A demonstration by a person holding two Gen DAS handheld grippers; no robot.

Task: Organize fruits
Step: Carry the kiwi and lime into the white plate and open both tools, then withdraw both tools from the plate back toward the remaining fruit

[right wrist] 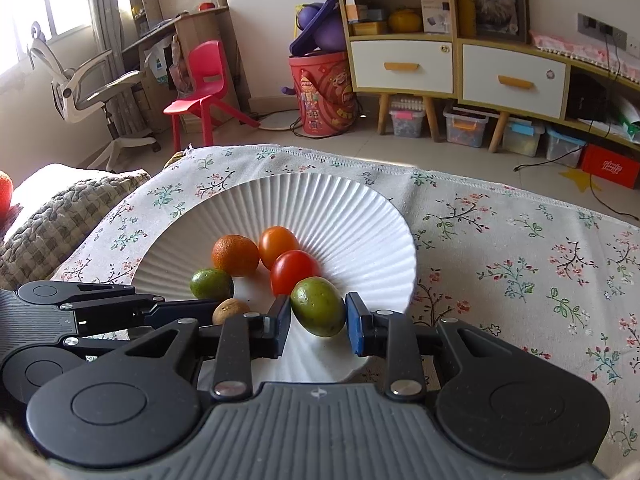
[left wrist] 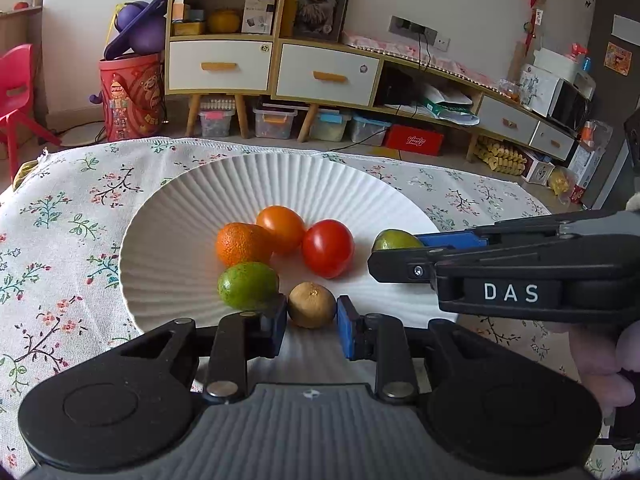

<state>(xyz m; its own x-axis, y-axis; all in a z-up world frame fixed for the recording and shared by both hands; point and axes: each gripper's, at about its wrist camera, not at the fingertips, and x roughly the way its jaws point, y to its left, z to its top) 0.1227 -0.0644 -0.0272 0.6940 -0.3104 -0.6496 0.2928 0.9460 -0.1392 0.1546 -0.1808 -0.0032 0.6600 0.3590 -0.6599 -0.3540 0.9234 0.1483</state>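
**Left wrist view: two grippers meet over a plate of small fruit**

Left wrist camera looks down on a white ribbed plate set on a flowered tablecloth, where six small fruits are gathered. At the centre lie a dimpled orange, an orange tomato, a red tomato and a round green lime. Nearer the front rim, a little brown fruit sits between the blue pads of the left gripper, which stands spread apart; the left pad looks to be at its skin while the right shows a sliver of gap, so nothing is gripped yet.

From the right wrist camera, the right gripper brackets a second, oval green lime resting on the plate's near slope. Its jaws are open a little wider than the fruit, with a clear gap at the right pad; whether the left pad touches cannot be told.

To an onlooker, these look light and easy to lift, but round and smooth enough to roll or squirt out of a pinch. The tomatoes seem soft-skinned and likely to bruise; the orange and limes look firmer. Each would best be taken across its widest middle, with the pads square on and a gentle squeeze.
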